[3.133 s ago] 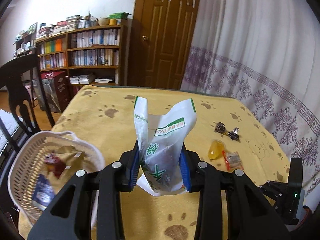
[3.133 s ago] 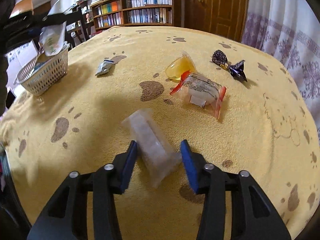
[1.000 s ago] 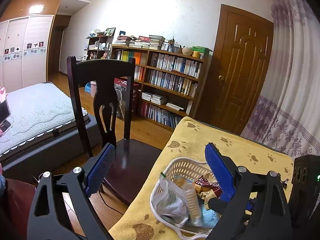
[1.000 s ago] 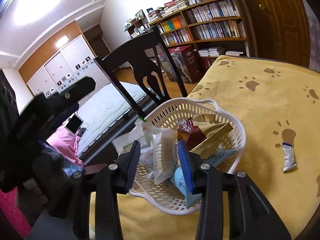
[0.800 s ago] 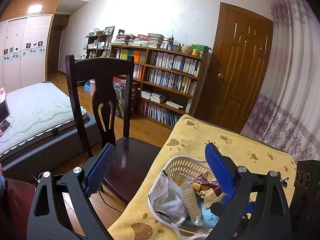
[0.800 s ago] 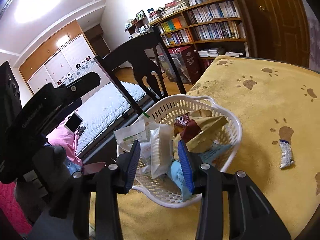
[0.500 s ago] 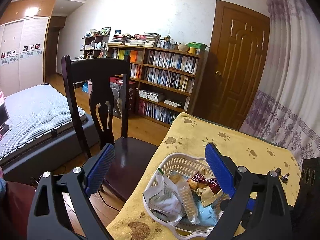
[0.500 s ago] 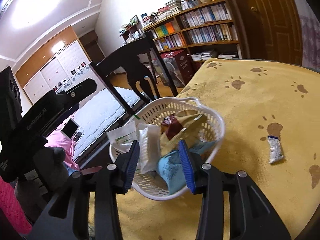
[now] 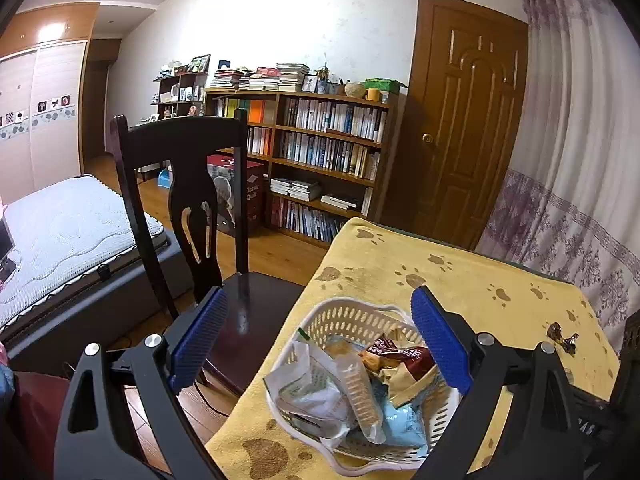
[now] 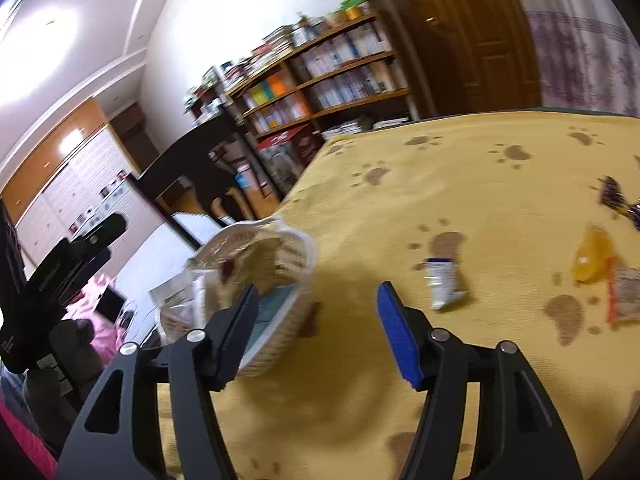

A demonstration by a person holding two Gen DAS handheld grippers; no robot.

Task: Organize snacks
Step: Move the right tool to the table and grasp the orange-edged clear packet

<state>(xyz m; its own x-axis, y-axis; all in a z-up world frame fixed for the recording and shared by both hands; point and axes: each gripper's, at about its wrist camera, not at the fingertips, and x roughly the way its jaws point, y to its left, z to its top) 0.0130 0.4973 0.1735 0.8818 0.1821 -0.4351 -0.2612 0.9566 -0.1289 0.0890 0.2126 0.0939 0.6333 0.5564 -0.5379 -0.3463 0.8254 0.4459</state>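
The right gripper (image 10: pixel 316 328) has let go of the clear packet into the basket (image 10: pixel 298 268) at 9 o'clock on the desk (image 10: pixel 460 184) and now swings away, fingers spread and empty. The left gripper (image 9: pixel 320 340) also hangs spread above the basket. Judging by this, the tube snack (image 10: pixel 442 282) at 3 o'clock is next.

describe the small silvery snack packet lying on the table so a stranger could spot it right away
On the yellow paw-print tablecloth, look right of the white basket. The silvery packet lies alone beside a big brown paw print. It is the only pale, tube-like wrapper; the snacks further right are orange, red-edged or dark.
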